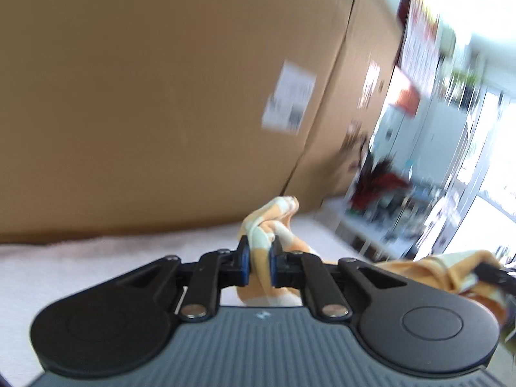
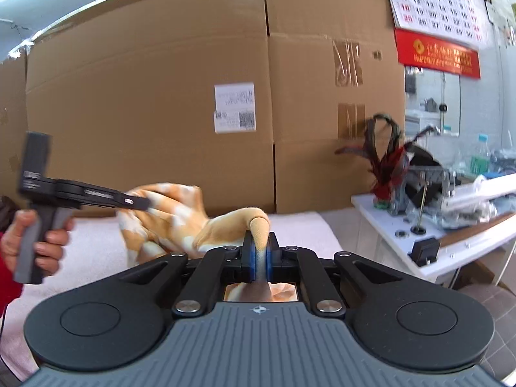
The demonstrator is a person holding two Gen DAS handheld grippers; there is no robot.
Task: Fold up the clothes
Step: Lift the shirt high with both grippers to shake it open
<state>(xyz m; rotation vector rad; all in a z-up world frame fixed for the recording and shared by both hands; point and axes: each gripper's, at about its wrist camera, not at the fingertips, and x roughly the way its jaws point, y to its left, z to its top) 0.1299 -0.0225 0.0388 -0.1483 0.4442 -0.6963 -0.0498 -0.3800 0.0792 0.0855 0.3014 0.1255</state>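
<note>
An orange and white patterned garment (image 2: pixel 167 219) hangs bunched between my two grippers above a pale pink cloth surface (image 2: pixel 96 251). My left gripper (image 1: pixel 259 258) is shut on one bunched end of the garment (image 1: pixel 267 225). My right gripper (image 2: pixel 260 258) is shut on another edge of it, which folds over the fingertips. In the right wrist view the left gripper (image 2: pixel 146 203) comes in from the left, held in a hand, with the cloth in its tip. In the left wrist view the right gripper (image 1: pixel 477 271) shows at the right edge, gripping the garment.
Large cardboard boxes (image 2: pixel 193 96) stand close behind the surface. A white side table (image 2: pixel 435 225) at the right holds a bag, tools and clutter. A wall calendar (image 2: pixel 432 6) hangs above it. The left wrist view is motion-blurred.
</note>
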